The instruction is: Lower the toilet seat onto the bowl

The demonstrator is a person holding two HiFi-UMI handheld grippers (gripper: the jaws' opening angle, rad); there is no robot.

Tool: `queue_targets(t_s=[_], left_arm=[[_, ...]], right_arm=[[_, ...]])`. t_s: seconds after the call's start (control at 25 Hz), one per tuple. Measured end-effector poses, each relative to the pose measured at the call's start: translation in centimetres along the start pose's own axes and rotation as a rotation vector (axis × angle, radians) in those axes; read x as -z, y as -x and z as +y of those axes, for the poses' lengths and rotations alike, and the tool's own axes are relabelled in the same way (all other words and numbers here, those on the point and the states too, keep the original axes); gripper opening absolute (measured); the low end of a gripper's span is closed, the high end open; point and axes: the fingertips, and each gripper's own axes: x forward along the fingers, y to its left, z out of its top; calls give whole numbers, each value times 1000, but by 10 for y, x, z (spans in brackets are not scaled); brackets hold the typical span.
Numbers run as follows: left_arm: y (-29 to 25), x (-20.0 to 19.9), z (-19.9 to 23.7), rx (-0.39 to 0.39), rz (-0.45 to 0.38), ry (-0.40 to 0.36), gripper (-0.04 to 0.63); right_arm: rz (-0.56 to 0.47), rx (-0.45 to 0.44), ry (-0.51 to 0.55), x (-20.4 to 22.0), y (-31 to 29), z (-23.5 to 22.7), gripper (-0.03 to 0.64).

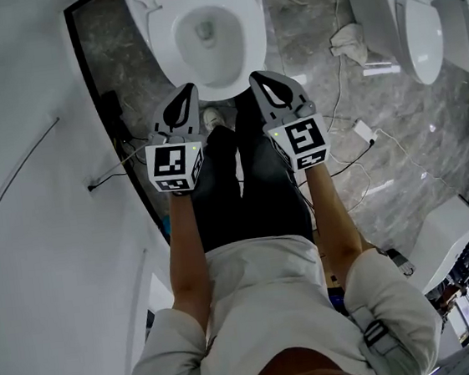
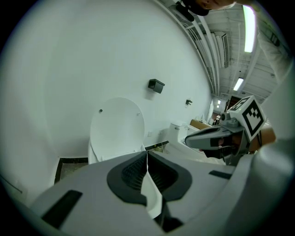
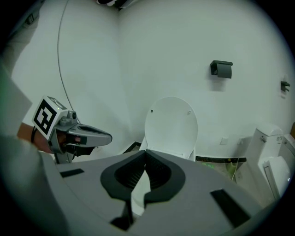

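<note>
Your left gripper has its fingers pressed fully together with nothing between them. The right gripper is the same: closed and empty. In the head view both hover side by side at mid-frame, above your legs and pointing toward the toilet, touching none of it. The toilet seat sits at top centre of the head view, lying flat on the bowl. In both gripper views the lid stands upright behind it against the white wall. Cables trail over the grey marble floor, and a second toilet stands at upper right.
</note>
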Motion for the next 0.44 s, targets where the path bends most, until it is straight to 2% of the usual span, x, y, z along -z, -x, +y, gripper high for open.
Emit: queue_targets(t_s=[0.44], left_arm=[[5, -10, 5, -21, -14, 11, 26]], right_arm=[[1, -15, 12, -8, 1, 3, 21]])
